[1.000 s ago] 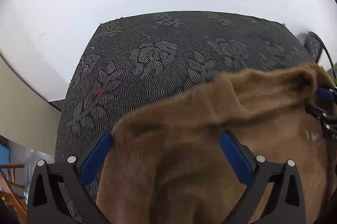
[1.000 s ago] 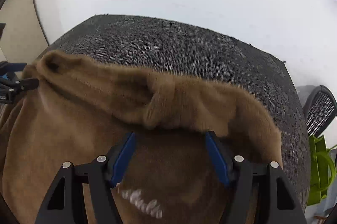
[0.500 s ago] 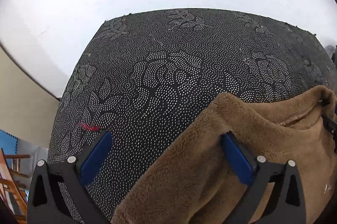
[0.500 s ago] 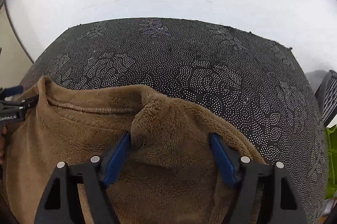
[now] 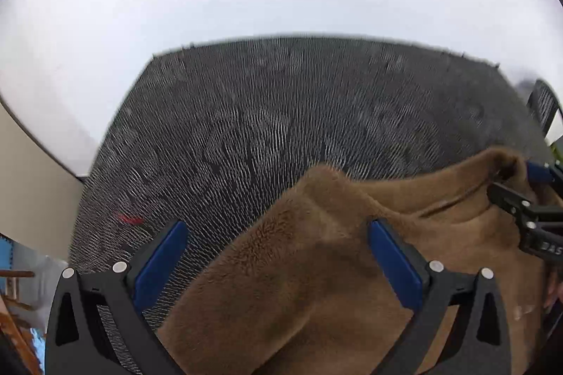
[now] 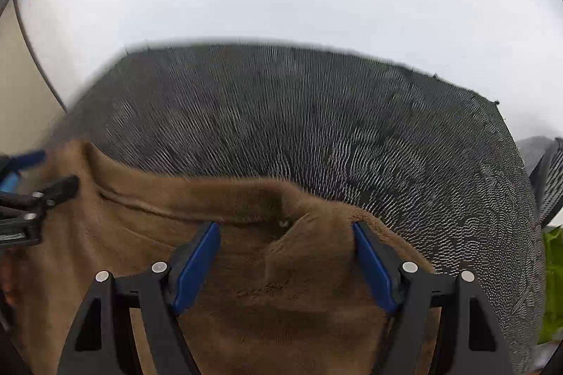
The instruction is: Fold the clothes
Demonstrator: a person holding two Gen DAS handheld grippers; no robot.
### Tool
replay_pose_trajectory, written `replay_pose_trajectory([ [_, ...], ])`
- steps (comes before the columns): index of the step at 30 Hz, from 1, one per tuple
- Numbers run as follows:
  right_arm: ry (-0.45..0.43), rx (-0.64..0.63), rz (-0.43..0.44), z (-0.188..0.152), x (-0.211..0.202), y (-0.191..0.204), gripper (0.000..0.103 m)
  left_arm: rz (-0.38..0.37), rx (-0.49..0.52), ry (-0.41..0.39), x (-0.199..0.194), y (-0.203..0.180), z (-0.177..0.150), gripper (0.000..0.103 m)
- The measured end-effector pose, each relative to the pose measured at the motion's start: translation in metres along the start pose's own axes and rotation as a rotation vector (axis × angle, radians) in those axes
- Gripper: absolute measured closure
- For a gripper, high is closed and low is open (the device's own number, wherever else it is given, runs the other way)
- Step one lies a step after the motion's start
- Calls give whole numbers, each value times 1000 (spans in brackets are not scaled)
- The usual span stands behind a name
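Dark tablecloth (image 5: 281,114), one brown garment (image 5: 316,287)

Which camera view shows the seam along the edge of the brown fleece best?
The right wrist view: the seam runs long across the brown fleece. The left wrist view shows only a short stretch near its right edge.

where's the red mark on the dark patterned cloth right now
In the left wrist view, the red mark sits on the dark patterned cloth at its left side, just above the left gripper's left blue pad and left of the brown fleece garment.
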State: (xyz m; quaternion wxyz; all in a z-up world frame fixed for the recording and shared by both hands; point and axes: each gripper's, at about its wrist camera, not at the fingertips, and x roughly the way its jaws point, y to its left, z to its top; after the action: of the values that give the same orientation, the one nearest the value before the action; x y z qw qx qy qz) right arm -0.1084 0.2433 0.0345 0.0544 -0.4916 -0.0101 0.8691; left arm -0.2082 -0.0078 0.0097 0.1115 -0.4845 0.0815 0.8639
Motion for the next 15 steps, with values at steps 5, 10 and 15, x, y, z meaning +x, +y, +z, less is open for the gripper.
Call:
replay_pose_trajectory([
  [5, -15, 32, -34, 7, 16, -1, 14, -31, -53, -1, 12, 8, 2, 0],
  [10, -28, 92, -55, 17, 32, -10, 3, 22, -40, -33, 16, 2, 14, 0],
  [15, -27, 108, -29, 13, 29, -16, 1, 12, -26, -15, 16, 1, 22, 0],
])
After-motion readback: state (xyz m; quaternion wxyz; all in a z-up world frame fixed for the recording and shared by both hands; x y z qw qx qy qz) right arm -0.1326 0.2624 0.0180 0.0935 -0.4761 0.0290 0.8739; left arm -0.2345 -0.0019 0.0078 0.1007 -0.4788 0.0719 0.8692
